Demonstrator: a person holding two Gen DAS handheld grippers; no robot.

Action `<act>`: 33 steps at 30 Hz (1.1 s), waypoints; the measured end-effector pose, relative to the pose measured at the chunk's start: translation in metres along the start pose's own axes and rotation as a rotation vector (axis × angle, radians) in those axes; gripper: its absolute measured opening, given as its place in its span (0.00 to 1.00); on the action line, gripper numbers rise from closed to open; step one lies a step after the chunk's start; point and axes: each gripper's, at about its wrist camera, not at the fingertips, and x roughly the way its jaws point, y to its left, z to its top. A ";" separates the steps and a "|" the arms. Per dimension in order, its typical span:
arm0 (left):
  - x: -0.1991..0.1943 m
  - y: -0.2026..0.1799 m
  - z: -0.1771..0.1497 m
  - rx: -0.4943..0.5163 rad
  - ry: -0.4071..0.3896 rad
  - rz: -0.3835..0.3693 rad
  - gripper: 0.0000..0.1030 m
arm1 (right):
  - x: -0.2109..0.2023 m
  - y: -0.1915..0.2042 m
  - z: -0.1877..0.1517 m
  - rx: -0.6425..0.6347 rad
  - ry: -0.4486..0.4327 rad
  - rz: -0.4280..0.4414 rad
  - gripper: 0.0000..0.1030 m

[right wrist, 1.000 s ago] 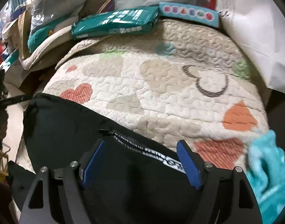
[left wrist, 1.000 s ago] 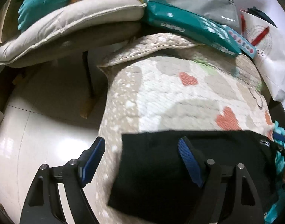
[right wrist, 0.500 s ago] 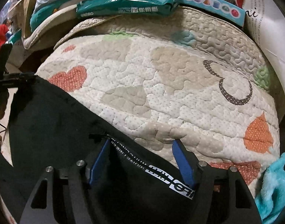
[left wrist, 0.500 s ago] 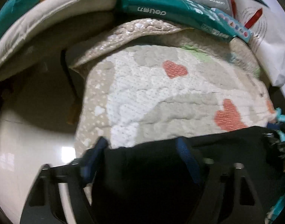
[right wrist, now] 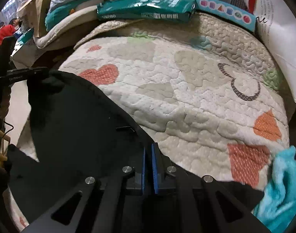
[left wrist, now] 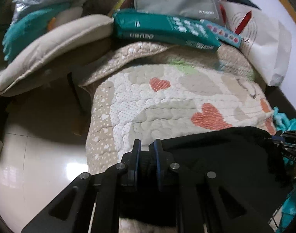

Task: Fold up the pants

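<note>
Black pants (left wrist: 215, 155) lie across the near edge of the heart-print quilt (left wrist: 167, 101), and both grippers, spread wide around that edge a second ago, have now clamped down. The left gripper (left wrist: 147, 145) pinches a bunched corner of the fabric, while the right gripper (right wrist: 148, 149) nips the edge near the waistband. With both corners secured, I judge the next fold can be carried over.

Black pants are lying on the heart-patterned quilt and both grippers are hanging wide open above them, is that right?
Not quite. The black pants do lie on the heart-patterned quilt, but neither gripper is open: the left gripper and right gripper are both shut on the fabric's edge, as each wrist view shows.
</note>
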 end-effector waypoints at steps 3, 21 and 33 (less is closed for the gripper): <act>-0.027 -0.004 -0.011 0.004 -0.023 -0.002 0.13 | -0.022 0.006 -0.010 0.018 -0.022 0.002 0.05; -0.127 -0.011 -0.211 -0.219 0.110 0.027 0.13 | -0.095 0.114 -0.184 -0.083 0.174 0.093 0.05; -0.160 -0.001 -0.244 -0.239 0.240 0.247 0.52 | -0.105 0.123 -0.211 -0.109 0.219 0.019 0.61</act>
